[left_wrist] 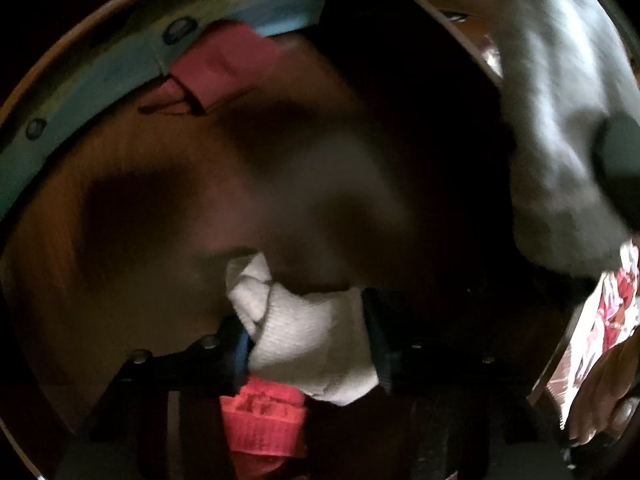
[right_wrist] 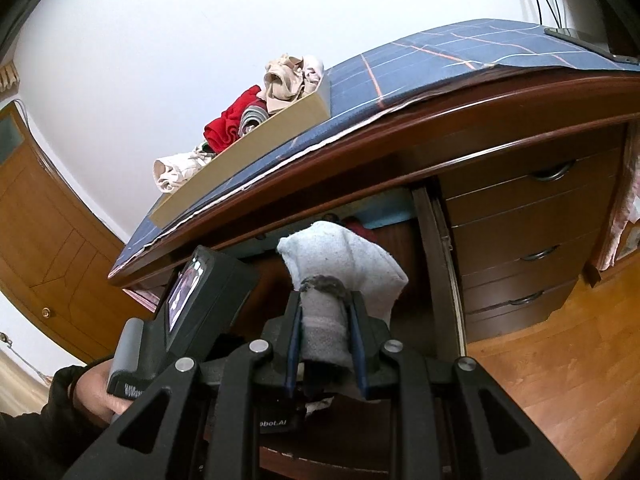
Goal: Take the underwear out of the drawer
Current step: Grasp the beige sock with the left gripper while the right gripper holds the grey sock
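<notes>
White cloth in down-pointed left tool

Left wrist view dim, shadowed and motion-blurred; right wrist view bright, sharp.

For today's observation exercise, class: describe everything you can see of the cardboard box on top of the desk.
The cardboard box is long, shallow, open-topped and plain brown, its long side wall facing the right wrist camera. It rests on the blue checked cloth covering the desk top, running diagonally back from near the front edge. Crumpled garments fill and overflow it: a cream piece hanging over the near end, a red one and a grey roll mid-box, beige ones at the far end. No claw touches it.
</notes>
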